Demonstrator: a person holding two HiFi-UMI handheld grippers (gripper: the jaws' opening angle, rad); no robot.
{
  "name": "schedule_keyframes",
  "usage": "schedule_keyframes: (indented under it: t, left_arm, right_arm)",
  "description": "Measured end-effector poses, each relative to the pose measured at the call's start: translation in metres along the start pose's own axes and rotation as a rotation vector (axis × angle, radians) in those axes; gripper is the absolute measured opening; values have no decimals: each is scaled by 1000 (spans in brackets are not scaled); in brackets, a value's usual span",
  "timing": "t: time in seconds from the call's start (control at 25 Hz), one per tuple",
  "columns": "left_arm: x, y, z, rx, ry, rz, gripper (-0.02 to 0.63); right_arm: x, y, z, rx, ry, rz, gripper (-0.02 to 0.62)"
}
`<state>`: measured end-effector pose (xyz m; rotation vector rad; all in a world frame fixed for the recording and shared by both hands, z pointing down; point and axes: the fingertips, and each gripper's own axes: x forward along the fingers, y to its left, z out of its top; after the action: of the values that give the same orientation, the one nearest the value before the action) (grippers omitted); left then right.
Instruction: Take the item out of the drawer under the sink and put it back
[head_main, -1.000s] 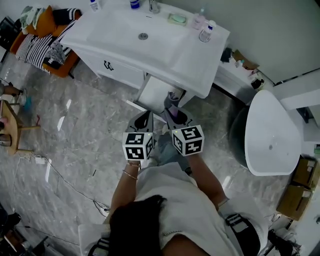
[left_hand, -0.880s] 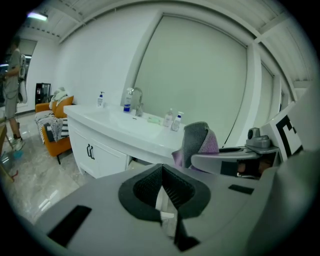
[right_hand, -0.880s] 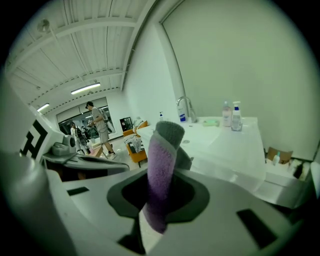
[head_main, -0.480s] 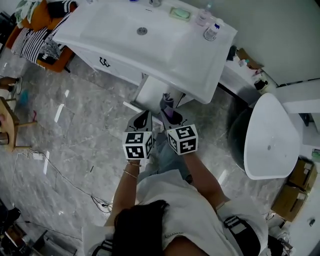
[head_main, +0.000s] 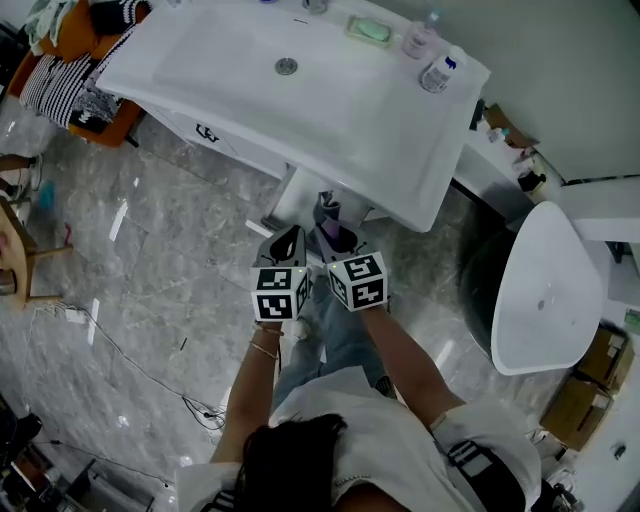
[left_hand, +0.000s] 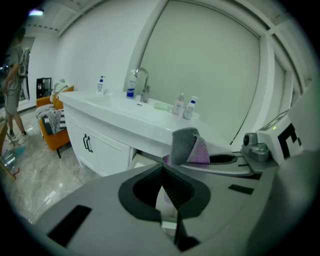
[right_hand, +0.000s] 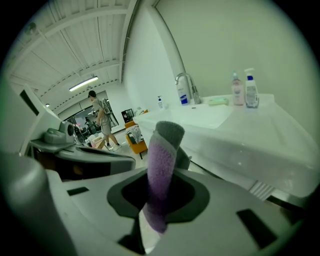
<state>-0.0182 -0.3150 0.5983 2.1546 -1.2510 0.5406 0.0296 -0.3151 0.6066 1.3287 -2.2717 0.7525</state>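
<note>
A folded purple and grey cloth stands upright between the jaws of my right gripper, which is shut on it. In the head view the cloth pokes out ahead of the right gripper, just in front of the open white drawer under the sink. My left gripper is close beside it on the left, shut and empty. In the left gripper view the left gripper has its pads together, and the cloth shows to the right.
Bottles, a soap dish and a tap stand on the sink top. A cabinet door with a dark handle is left of the drawer. An orange seat with clothes stands far left, and a white basin at the right. Cables lie on the floor.
Both grippers have come down and forward toward the open drawer, side by side. The cloth stays held in the right gripper throughout.
</note>
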Motion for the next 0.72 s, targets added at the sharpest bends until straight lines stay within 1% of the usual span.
schedule_keyframes:
  t: [0.12,0.24,0.32,0.48,0.6,0.72]
  left_arm:
    - [16,10,-11,-17,26,23,5]
    - [29,17,-25,-64,54,41,5]
    - [37,23,-33,-80,66,48,5]
    - [57,35,-45,-78,93,59,5]
    - [73,44,-46,-73,104,66,5]
    - [87,52,-46,-73,109,71,5]
  right_arm:
    - [17,-6,-15,9,33,9,81]
    - [32,-10,-31,18,51,21,81]
    - [43,-13,-41,22,66,26,81]
    - [63,-25,-49,30,47,19,81]
    - [77,-35,-51,33,36,21,81]
    - [91,-41,-56,25,49,18,81]
